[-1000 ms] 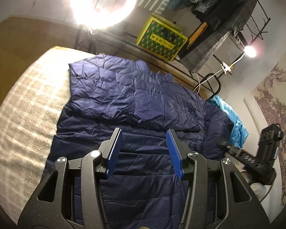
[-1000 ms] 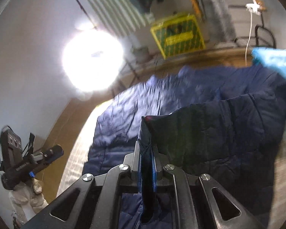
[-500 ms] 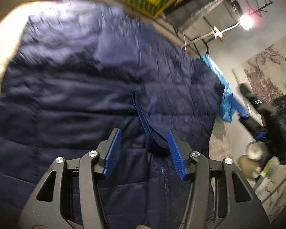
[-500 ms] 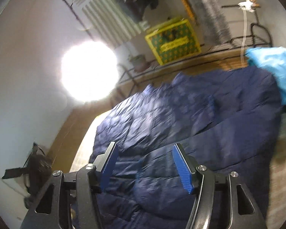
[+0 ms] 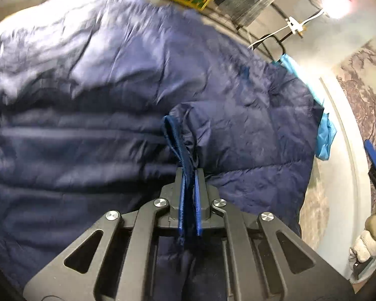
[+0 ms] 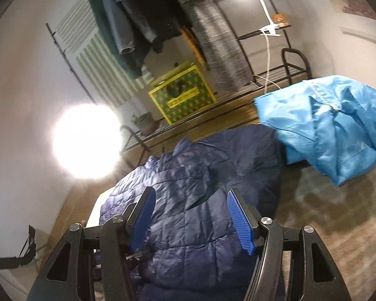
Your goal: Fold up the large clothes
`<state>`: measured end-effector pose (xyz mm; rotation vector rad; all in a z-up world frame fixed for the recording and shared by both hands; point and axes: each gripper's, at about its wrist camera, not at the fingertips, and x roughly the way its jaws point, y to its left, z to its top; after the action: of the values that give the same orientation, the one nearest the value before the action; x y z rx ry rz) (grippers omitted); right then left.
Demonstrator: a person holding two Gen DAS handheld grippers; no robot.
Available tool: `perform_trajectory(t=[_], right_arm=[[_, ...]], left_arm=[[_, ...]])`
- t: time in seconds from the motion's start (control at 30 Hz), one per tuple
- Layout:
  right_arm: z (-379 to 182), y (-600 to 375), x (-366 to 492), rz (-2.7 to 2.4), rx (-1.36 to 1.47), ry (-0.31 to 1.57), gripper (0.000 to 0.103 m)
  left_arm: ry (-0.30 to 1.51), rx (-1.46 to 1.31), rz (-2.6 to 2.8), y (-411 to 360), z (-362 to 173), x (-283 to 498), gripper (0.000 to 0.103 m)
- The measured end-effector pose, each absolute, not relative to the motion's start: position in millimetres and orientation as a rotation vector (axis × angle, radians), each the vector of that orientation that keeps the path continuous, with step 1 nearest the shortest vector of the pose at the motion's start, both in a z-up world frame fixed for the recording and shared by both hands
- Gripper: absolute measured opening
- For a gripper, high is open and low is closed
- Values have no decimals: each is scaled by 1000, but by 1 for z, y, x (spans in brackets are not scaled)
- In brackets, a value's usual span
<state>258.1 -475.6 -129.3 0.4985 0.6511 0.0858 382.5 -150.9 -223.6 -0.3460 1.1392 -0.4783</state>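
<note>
A large navy quilted jacket [image 5: 100,115] lies spread on the bed and fills most of the left wrist view. My left gripper [image 5: 190,175] is shut on a bunched edge of the jacket with a blue trim [image 5: 174,138], pinched between its blue pads. In the right wrist view the same jacket [image 6: 200,183] lies folded over itself below my right gripper [image 6: 191,198], which is open and empty above it.
A light blue garment [image 6: 331,128] lies on the bed to the right of the jacket, also seen in the left wrist view [image 5: 324,135]. A clothes rack [image 6: 163,22] with hanging clothes, a yellow-green box [image 6: 181,92] and a bright ring light [image 6: 85,140] stand beyond the bed.
My left gripper came down to the jacket and shut on its edge. My right gripper let go of the jacket fold, opened and drew back.
</note>
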Motion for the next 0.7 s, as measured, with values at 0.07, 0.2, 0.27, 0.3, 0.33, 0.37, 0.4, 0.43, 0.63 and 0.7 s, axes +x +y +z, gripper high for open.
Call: perform_trajectory(t=[0.07, 0.2, 0.27, 0.3, 0.33, 0.37, 0.4, 0.43, 0.63, 0.7], right_arm=[[-132, -482, 261, 69, 499, 660, 63], [-142, -499, 262, 14, 523, 678, 63], [-147, -503, 265, 10, 545, 692, 63], [-149, -504, 266, 6, 546, 700, 63], [-151, -504, 267, 2, 540, 705, 63], [-153, -503, 268, -5, 528, 711, 63], [-154, -502, 269, -10, 516, 717, 63], [-156, -501, 270, -15, 504, 722, 63], [-173, -500, 283, -49, 484, 780, 60], [-177, -499, 286, -57, 479, 798, 59]], left_arm=[[1071, -307, -485, -150, -202, 386, 3], [926, -191, -459, -145, -158, 400, 3], [894, -179, -437, -136, -145, 414, 3], [884, -181, -420, -128, -140, 422, 3], [877, -184, -404, -123, -139, 428, 3], [866, -194, -366, -110, -137, 441, 3], [862, -200, -344, -104, -137, 447, 3], [856, -214, -307, -93, -139, 456, 3], [905, -214, -151, -49, -181, 498, 2], [912, -191, -127, -46, -194, 503, 2]])
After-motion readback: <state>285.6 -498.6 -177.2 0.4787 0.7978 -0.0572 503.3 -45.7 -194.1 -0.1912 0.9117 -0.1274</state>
